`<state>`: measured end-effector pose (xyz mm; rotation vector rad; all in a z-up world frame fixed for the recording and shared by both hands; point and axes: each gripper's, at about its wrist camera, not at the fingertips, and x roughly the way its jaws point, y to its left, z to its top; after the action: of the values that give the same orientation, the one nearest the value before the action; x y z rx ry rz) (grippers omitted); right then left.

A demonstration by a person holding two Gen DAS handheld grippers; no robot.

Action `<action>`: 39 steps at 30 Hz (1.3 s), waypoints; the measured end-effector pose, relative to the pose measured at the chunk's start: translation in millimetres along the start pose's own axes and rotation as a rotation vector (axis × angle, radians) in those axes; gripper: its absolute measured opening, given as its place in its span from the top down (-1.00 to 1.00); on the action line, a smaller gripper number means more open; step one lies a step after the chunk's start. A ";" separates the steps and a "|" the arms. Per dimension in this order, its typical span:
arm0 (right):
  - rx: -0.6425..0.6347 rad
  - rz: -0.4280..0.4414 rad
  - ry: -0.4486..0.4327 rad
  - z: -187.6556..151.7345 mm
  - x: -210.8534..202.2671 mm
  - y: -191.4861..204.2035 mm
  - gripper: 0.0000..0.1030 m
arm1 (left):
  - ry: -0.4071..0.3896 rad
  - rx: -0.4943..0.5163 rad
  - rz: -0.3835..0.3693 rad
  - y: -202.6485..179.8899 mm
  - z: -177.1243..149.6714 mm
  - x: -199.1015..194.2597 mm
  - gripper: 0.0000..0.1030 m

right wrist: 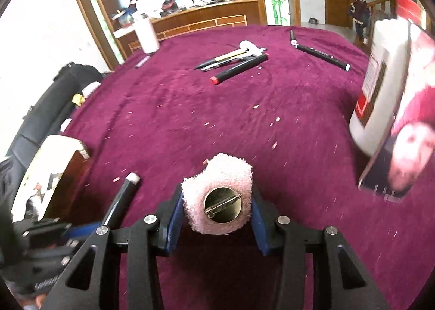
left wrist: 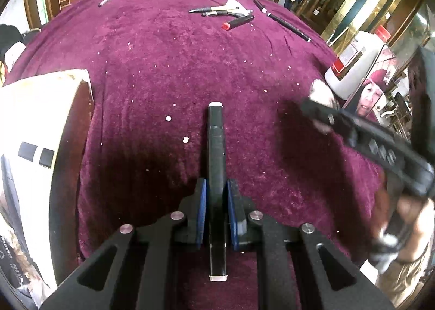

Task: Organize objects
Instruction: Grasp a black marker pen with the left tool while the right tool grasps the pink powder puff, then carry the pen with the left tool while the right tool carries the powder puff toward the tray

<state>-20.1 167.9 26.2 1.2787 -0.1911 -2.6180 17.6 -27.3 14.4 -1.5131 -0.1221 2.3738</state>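
My left gripper (left wrist: 216, 185) is shut on a black marker (left wrist: 215, 130) with white ends that points away along the fingers, above the maroon tablecloth (left wrist: 163, 65). In the right wrist view that marker (right wrist: 123, 195) and the left gripper (right wrist: 89, 228) show at the lower left. My right gripper (right wrist: 217, 193) is shut on a fluffy pink brooch (right wrist: 231, 174); its round brass pin back faces the camera. In the left wrist view the right gripper (left wrist: 320, 111) is blurred at the right, with the fluffy brooch (left wrist: 322, 92) at its tip.
Several pens (right wrist: 225, 61) and a red-tipped black marker (right wrist: 239, 68) lie at the far middle, a long black pen (right wrist: 322, 55) to their right. A white bottle (right wrist: 380, 78) and a leaning picture card (right wrist: 407, 133) stand right. A box (right wrist: 54, 168) stands left, a white cylinder (right wrist: 146, 35) far back.
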 end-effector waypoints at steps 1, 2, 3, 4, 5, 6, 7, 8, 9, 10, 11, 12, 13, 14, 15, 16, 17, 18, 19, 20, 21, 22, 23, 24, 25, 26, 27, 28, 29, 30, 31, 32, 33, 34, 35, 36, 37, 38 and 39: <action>0.008 0.018 -0.003 -4.8 -3.0 1.1 0.07 | -0.010 0.003 0.001 -1.3 0.2 -2.7 0.73; 0.014 0.030 -0.004 -8.5 -5.1 1.7 0.07 | -0.012 0.006 0.003 -2.7 0.5 -4.0 0.72; 0.020 0.046 -0.003 -13.7 -6.9 2.7 0.07 | -0.017 0.011 0.006 -4.2 0.7 -6.8 0.72; 0.024 0.052 0.001 -16.4 -7.3 2.9 0.07 | -0.021 0.011 0.006 -4.4 1.8 -7.5 0.72; 0.027 0.056 0.004 -19.0 -7.4 2.9 0.07 | -0.027 0.014 0.006 -5.1 1.8 -10.9 0.72; 0.030 0.057 0.007 -22.0 -7.7 2.9 0.07 | -0.033 0.014 0.007 -4.7 1.7 -14.1 0.72; 0.030 0.058 0.009 -23.8 -7.9 3.3 0.07 | -0.037 0.012 0.006 -4.6 1.9 -15.0 0.72; 0.030 0.059 0.011 -25.2 -8.3 3.0 0.07 | -0.043 0.009 0.005 -3.3 1.5 -18.3 0.72; 0.032 0.061 0.009 -27.3 -10.0 3.7 0.07 | -0.047 0.005 0.004 -2.2 0.8 -21.3 0.72; 0.031 0.064 0.009 -28.2 -10.4 4.7 0.07 | -0.051 0.002 0.005 -0.7 -0.2 -23.9 0.72; 0.031 0.067 0.009 -29.8 -11.4 5.7 0.07 | -0.054 0.000 0.006 0.3 -1.4 -25.7 0.72; 0.034 0.073 0.006 -31.4 -12.5 6.9 0.07 | -0.057 -0.005 0.007 2.1 -3.4 -28.9 0.72; 0.033 0.077 0.005 -32.7 -13.3 8.4 0.07 | -0.059 -0.009 0.007 3.5 -4.9 -31.6 0.72; 0.033 0.080 0.005 -34.6 -14.2 10.0 0.07 | -0.060 -0.013 0.007 4.6 -5.6 -33.6 0.72; 0.036 0.085 0.002 -36.3 -15.3 11.2 0.06 | -0.063 -0.016 0.008 5.8 -7.3 -36.4 0.72; 0.036 0.091 0.002 -37.8 -16.2 12.9 0.06 | -0.066 -0.018 0.008 6.6 -9.3 -39.3 0.72; 0.034 0.094 0.003 -39.5 -17.1 14.1 0.06 | -0.069 -0.020 0.007 8.0 -11.1 -42.4 0.72; 0.034 0.097 0.002 -40.6 -17.8 15.6 0.06 | -0.074 -0.022 0.007 9.1 -12.9 -46.0 0.72; 0.033 0.099 0.003 -41.7 -18.6 17.1 0.06 | -0.081 -0.026 0.007 10.4 -14.7 -50.1 0.72; 0.030 0.100 0.004 -42.4 -19.0 18.4 0.06 | -0.084 -0.028 0.008 11.3 -16.0 -53.1 0.72; 0.028 0.103 0.004 -43.1 -19.8 20.1 0.06 | -0.090 -0.032 0.009 13.1 -17.7 -57.5 0.72; 0.024 0.106 0.003 -43.7 -20.5 22.5 0.06 | -0.096 -0.036 0.010 14.5 -19.2 -60.2 0.72; 0.021 0.110 0.004 -44.4 -21.2 24.1 0.06 | -0.102 -0.040 0.011 16.2 -21.3 -63.8 0.72; 0.019 0.114 0.002 -45.2 -21.9 27.1 0.06 | -0.106 -0.045 0.014 18.0 -23.0 -67.3 0.72; 0.015 0.120 0.001 -45.3 -22.6 30.6 0.06 | -0.110 -0.050 0.017 19.8 -24.4 -70.2 0.72; 0.009 0.125 0.002 -45.3 -22.8 34.0 0.06 | -0.113 -0.054 0.021 21.4 -25.7 -72.9 0.72; 0.002 0.131 -0.001 -45.6 -24.3 38.0 0.06 | -0.117 -0.057 0.025 23.3 -27.6 -76.2 0.72; -0.005 0.137 -0.004 -46.3 -26.2 41.5 0.06 | -0.121 -0.061 0.028 25.2 -29.1 -78.8 0.72; -0.012 0.142 -0.006 -47.2 -27.7 44.8 0.06 | -0.126 -0.064 0.032 27.1 -31.2 -81.6 0.72; -0.018 0.146 -0.009 -48.3 -29.7 48.5 0.06 | -0.130 -0.069 0.037 29.5 -33.7 -84.7 0.72; -0.022 0.149 -0.012 -49.5 -31.7 51.7 0.06 | -0.133 -0.074 0.040 31.6 -35.3 -87.3 0.72; -0.025 0.153 -0.013 -50.7 -32.9 54.5 0.06 | -0.138 -0.082 0.044 34.8 -37.9 -90.9 0.72; -0.030 0.156 -0.017 -51.9 -35.8 58.1 0.06 | -0.141 -0.087 0.047 36.9 -39.7 -93.4 0.72; -0.034 0.157 -0.020 -53.3 -38.2 60.6 0.06 | -0.146 -0.094 0.050 38.8 -42.1 -96.5 0.72; -0.038 0.158 -0.022 -54.2 -39.6 62.7 0.06 | -0.153 -0.100 0.053 40.6 -44.5 -100.3 0.72; -0.044 0.160 -0.025 -56.4 -42.6 65.9 0.06 | -0.165 -0.107 0.058 43.1 -48.0 -106.3 0.72; -0.048 0.162 -0.028 -57.5 -44.8 68.0 0.06 | -0.171 -0.111 0.060 44.5 -49.8 -109.8 0.72; -0.053 0.165 -0.031 -58.8 -47.1 70.5 0.06 | -0.181 -0.117 0.064 46.4 -52.5 -115.1 0.72; -0.059 0.168 -0.034 -60.2 -50.0 73.6 0.06 | -0.192 -0.124 0.069 49.2 -55.9 -121.3 0.72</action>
<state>67.6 108.3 43.0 1.1467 -0.2152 -2.4860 103.5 -117.4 83.4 -1.3576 -0.2706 2.6073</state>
